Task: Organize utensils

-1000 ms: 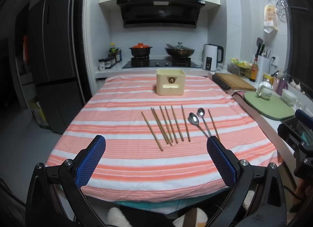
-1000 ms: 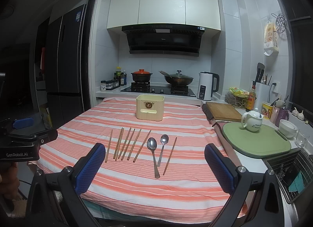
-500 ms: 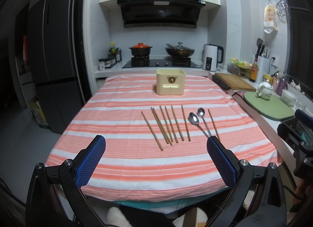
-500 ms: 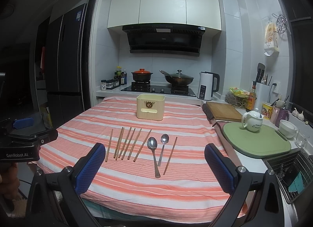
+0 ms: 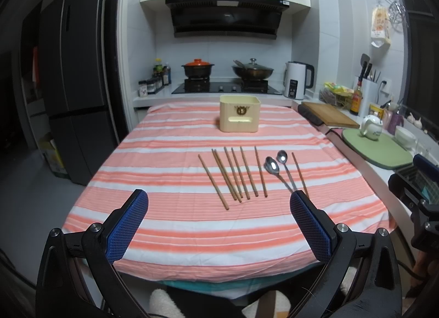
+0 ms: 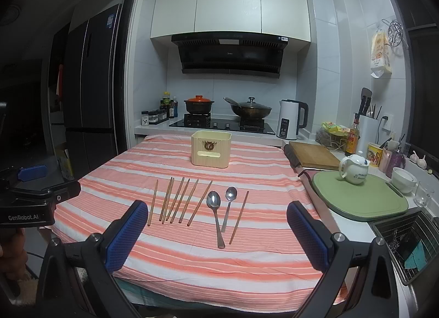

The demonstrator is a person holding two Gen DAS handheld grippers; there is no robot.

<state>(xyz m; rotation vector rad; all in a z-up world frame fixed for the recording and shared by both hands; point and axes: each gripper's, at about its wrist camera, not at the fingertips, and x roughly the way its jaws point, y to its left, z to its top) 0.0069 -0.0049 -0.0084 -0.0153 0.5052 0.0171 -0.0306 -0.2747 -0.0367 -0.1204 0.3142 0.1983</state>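
Note:
Several wooden chopsticks (image 5: 233, 174) (image 6: 179, 199) lie side by side on the striped tablecloth, with two metal spoons (image 5: 277, 169) (image 6: 216, 213) to their right and one more chopstick (image 6: 239, 216) beyond the spoons. A cream holder box (image 5: 239, 117) (image 6: 211, 152) stands farther back on the table. My left gripper (image 5: 218, 202) hovers open over the table's near edge, short of the chopsticks. My right gripper (image 6: 216, 212) is open too, held back from the spoons. Both are empty.
The table (image 5: 164, 153) carries an orange-and-white striped cloth. Right of it runs a counter with a wooden board (image 6: 315, 154), a green mat (image 6: 362, 200) bearing a white teapot (image 6: 354, 171), bowls and a sink rack (image 6: 406, 244). A stove with pots (image 6: 199, 104) stands behind; a fridge (image 5: 74, 84) left.

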